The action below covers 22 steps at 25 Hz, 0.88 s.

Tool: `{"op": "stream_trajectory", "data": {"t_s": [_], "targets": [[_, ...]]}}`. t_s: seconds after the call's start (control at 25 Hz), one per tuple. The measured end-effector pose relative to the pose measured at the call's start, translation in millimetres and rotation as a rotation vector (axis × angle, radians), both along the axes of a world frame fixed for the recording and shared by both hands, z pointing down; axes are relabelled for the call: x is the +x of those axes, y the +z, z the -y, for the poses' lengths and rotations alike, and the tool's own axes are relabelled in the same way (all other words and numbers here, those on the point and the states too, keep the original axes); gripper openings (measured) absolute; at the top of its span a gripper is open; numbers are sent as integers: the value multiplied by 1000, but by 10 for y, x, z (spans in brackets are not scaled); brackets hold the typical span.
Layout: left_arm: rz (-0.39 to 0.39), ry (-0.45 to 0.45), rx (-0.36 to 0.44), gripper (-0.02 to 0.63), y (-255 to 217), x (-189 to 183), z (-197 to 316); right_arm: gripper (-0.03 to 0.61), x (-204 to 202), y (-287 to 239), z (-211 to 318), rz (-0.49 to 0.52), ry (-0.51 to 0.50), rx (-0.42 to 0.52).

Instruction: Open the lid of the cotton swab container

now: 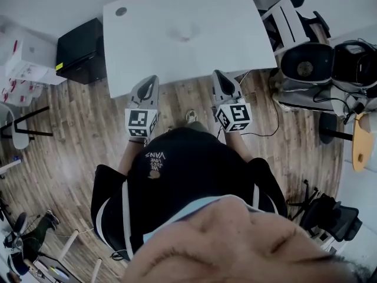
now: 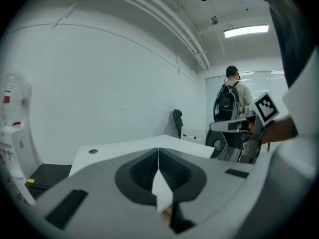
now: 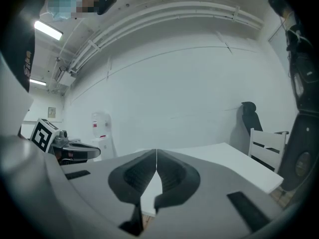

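The table fills the upper middle of the head view, with a cabinet just beside its left edge and a chair at its right edge, in the upper right. The left gripper and right gripper sit side by side over the table's lower edge. They lie left and right of centre, above the person's torso.

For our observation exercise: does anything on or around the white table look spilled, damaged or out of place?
Nothing looks spilled or damaged. The white table shows a faint blurry shape near its middle, too dim to identify.
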<state>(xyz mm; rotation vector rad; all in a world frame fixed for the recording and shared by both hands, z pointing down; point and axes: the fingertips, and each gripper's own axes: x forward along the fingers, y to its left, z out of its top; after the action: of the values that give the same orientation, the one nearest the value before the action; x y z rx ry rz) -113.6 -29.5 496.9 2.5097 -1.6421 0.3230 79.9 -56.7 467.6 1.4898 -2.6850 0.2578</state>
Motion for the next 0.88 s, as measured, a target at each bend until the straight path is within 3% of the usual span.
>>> {"op": "stream_trajectory", "data": {"t_s": [0.56, 0.88], "targets": [[8, -119, 24, 18, 4, 320, 505, 12, 222, 87, 708, -7, -153, 1], [4, -146, 36, 18, -10, 310, 677, 12, 187, 150, 892, -7, -181, -5]]}}
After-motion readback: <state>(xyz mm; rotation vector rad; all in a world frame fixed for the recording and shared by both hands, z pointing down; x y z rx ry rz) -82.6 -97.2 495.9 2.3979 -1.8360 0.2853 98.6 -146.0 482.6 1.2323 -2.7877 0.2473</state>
